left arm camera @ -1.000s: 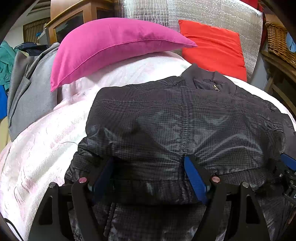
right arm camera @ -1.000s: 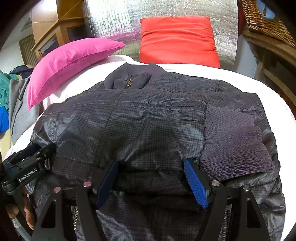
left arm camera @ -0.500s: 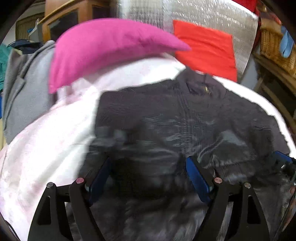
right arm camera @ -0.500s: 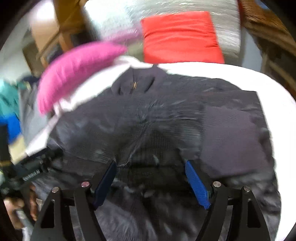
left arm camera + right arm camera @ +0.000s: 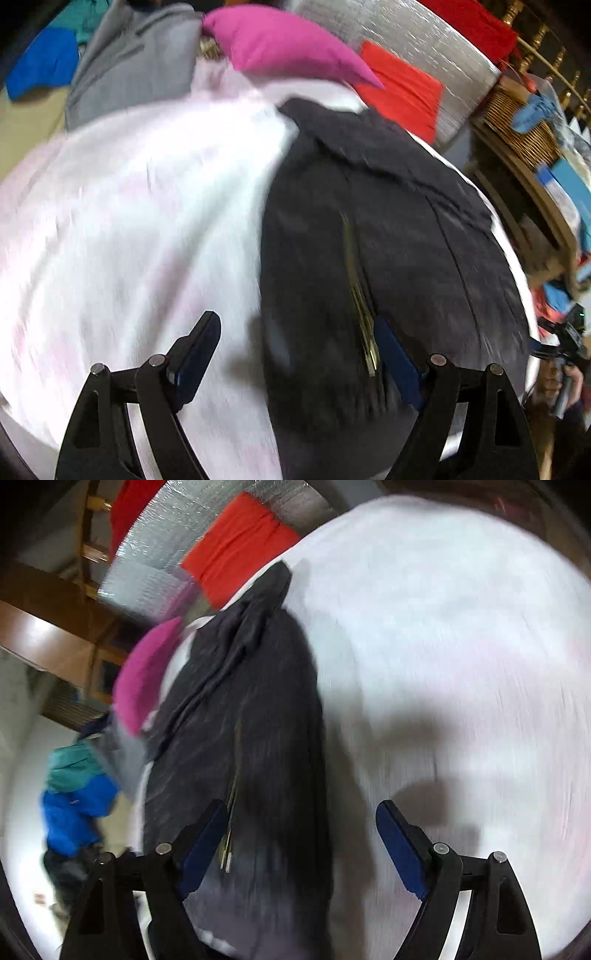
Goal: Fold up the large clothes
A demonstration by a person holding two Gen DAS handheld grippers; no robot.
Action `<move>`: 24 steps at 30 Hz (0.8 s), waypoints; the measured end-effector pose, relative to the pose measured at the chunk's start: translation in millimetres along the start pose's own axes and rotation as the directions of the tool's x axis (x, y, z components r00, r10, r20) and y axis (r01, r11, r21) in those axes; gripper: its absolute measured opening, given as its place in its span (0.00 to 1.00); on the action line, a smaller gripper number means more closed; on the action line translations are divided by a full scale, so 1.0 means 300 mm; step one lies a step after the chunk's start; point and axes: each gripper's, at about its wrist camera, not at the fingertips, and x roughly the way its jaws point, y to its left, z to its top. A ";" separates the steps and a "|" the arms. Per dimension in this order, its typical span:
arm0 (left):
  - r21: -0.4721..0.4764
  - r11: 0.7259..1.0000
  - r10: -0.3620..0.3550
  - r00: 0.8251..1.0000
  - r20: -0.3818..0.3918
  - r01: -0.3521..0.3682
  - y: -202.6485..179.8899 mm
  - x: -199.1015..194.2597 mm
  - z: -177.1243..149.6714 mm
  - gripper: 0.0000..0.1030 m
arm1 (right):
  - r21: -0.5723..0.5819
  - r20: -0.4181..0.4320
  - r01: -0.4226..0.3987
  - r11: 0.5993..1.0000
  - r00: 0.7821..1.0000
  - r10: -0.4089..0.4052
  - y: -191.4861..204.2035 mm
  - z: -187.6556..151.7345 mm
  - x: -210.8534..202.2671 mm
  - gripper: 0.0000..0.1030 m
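A dark grey jacket [image 5: 388,258] lies folded into a narrow stack on the white bedspread [image 5: 129,229], its brass zipper [image 5: 360,306] showing along the top. My left gripper [image 5: 295,354] is open above the jacket's left edge, holding nothing. In the right wrist view the jacket [image 5: 258,720] lies left of centre on the bedspread [image 5: 461,664]. My right gripper [image 5: 301,838] is open over the jacket's right edge, empty. Both views are motion-blurred.
A pink pillow [image 5: 284,44] and a red pillow [image 5: 402,88] lie at the bed's head against a silver panel [image 5: 413,40]. Grey clothing [image 5: 136,62] and blue clothing [image 5: 40,66] lie at the left. Wicker baskets [image 5: 517,122] stand on shelves at the right.
Both grippers have pulled back and swung outward, left one to the left, right one to the right. The jacket now shows as a narrower stack with its zipper on top.
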 end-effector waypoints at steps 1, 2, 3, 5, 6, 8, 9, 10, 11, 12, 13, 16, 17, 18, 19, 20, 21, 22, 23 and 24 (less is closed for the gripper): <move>0.005 1.000 -0.029 0.999 -0.027 0.029 -0.006 0.004 -0.033 0.83 | 0.015 -0.025 -0.033 0.999 0.999 0.033 -0.007 -0.049 -0.001 0.82; 0.001 0.999 -0.043 0.998 -0.050 0.043 -0.010 0.010 -0.055 0.83 | 0.020 -0.043 -0.058 0.998 0.997 0.059 -0.007 -0.087 0.003 0.80; -0.018 0.998 -0.057 0.995 -0.077 0.056 -0.008 0.019 -0.079 0.82 | 0.017 -0.047 -0.074 0.997 0.996 0.075 -0.003 -0.113 0.004 0.74; -0.061 0.993 -0.107 0.986 -0.128 0.100 -0.008 0.038 -0.111 0.80 | 0.018 -0.058 -0.118 0.993 0.991 0.119 0.014 -0.152 0.010 0.61; -0.066 0.992 -0.117 0.985 -0.128 0.110 -0.012 0.034 -0.118 0.79 | 0.010 -0.055 -0.125 0.992 0.991 0.125 0.028 -0.166 0.011 0.58; -0.054 0.994 -0.097 0.988 -0.118 0.091 -0.019 0.024 -0.126 0.75 | -0.018 -0.056 -0.101 0.995 0.993 0.100 0.051 -0.181 0.027 0.58; -0.057 0.996 -0.074 0.987 -0.143 0.066 -0.020 0.031 -0.131 0.69 | -0.005 -0.062 -0.101 0.995 0.993 0.100 0.046 -0.184 0.041 0.55; -0.067 0.997 -0.046 0.987 -0.151 0.037 -0.015 0.027 -0.134 0.55 | 0.017 -0.062 -0.094 0.995 0.994 0.095 0.041 -0.185 0.051 0.53; -0.075 0.997 -0.040 0.989 -0.144 0.029 -0.012 0.015 -0.134 0.53 | 0.017 -0.054 -0.084 0.996 0.995 0.084 0.051 -0.187 0.047 0.49; -0.082 0.996 -0.057 0.990 -0.125 0.047 -0.008 -0.002 -0.135 0.53 | -0.002 -0.042 -0.089 0.996 0.995 0.089 0.061 -0.204 0.023 0.49; -0.096 0.994 -0.063 0.992 -0.111 0.052 0.000 -0.012 -0.138 0.55 | -0.027 -0.031 -0.093 0.995 0.995 0.092 0.080 -0.209 0.010 0.49; -0.132 0.990 -0.076 0.984 -0.161 0.055 0.025 0.017 -0.168 0.56 | -0.061 -0.043 -0.037 0.997 0.998 0.034 0.085 -0.212 0.022 0.49; -0.123 0.991 -0.068 0.984 -0.162 0.048 0.016 0.023 -0.177 0.56 | -0.044 -0.054 -0.023 0.999 0.998 0.021 0.069 -0.218 0.029 0.49; -0.102 0.994 -0.057 0.986 -0.154 0.042 0.002 0.018 -0.180 0.56 | -0.032 -0.057 -0.027 0.999 0.998 0.025 0.068 -0.221 0.032 0.49; -0.082 0.996 -0.058 0.986 -0.154 0.046 -0.012 0.014 -0.183 0.56 | -0.050 -0.046 -0.036 0.998 0.998 0.033 0.086 -0.227 0.024 0.49; -0.062 0.997 -0.048 0.987 -0.150 0.039 -0.028 0.013 -0.182 0.56 | -0.082 -0.032 -0.042 0.996 0.999 0.040 0.112 -0.234 0.012 0.49; -0.041 0.999 -0.027 0.989 -0.145 0.022 -0.038 0.014 -0.182 0.56 | -0.110 -0.024 -0.051 0.993 0.999 0.049 0.134 -0.241 -0.001 0.49; -0.032 0.999 -0.008 0.989 -0.149 0.003 -0.039 0.026 -0.186 0.51 | -0.125 -0.023 -0.053 0.991 0.998 0.050 0.149 -0.245 -0.002 0.48; -0.034 0.999 -0.002 0.988 -0.151 -0.003 -0.036 0.035 -0.180 0.48 | -0.133 -0.032 -0.043 0.990 0.999 0.040 0.151 -0.248 0.007 0.47; -0.043 0.999 -0.005 0.989 -0.146 -0.001 -0.032 0.036 -0.182 0.47 | -0.131 -0.042 -0.032 0.991 0.999 0.027 0.142 -0.251 0.013 0.47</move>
